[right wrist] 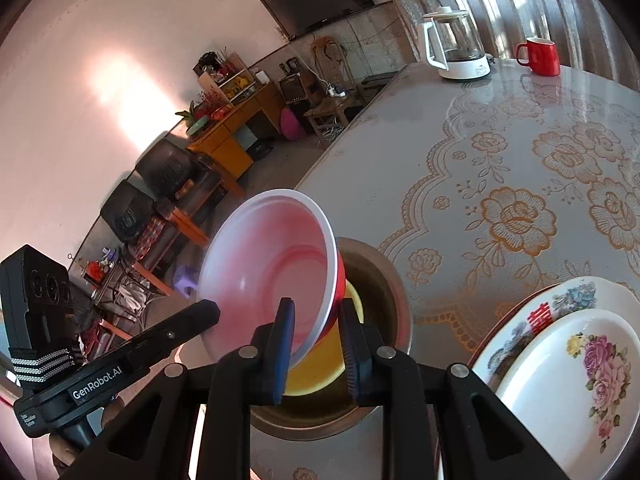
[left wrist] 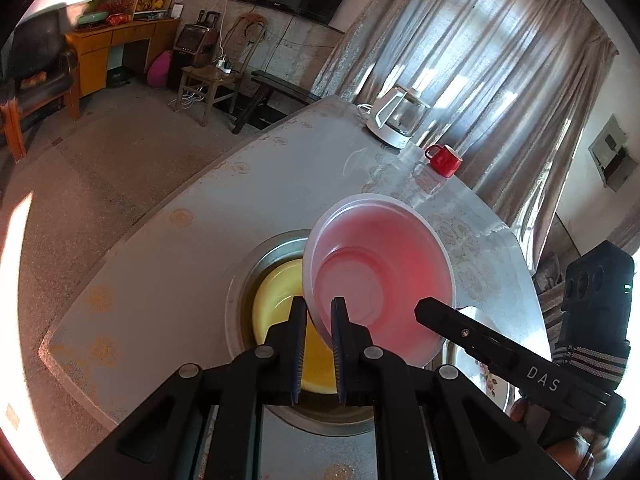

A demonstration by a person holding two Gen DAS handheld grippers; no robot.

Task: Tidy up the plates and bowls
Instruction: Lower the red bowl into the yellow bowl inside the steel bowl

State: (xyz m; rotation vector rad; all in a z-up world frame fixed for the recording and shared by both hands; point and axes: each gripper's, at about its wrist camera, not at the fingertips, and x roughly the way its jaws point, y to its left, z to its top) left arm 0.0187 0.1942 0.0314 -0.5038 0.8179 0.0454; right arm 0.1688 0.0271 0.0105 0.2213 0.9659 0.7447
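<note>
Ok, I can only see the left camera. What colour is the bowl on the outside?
Observer: Red. The right camera shows the bowl's outer wall just under its white rim.
Operator: Is the other tool really holding it too?
Observer: Yes. The right tool is shut on the rim, one finger inside the bowl and one outside.
Operator: I see a bit of plate in the corner. Is it just one?
Observer: No, two, stacked. The top plate has pink flowers, and the bottom plate has a red character on it.
</note>
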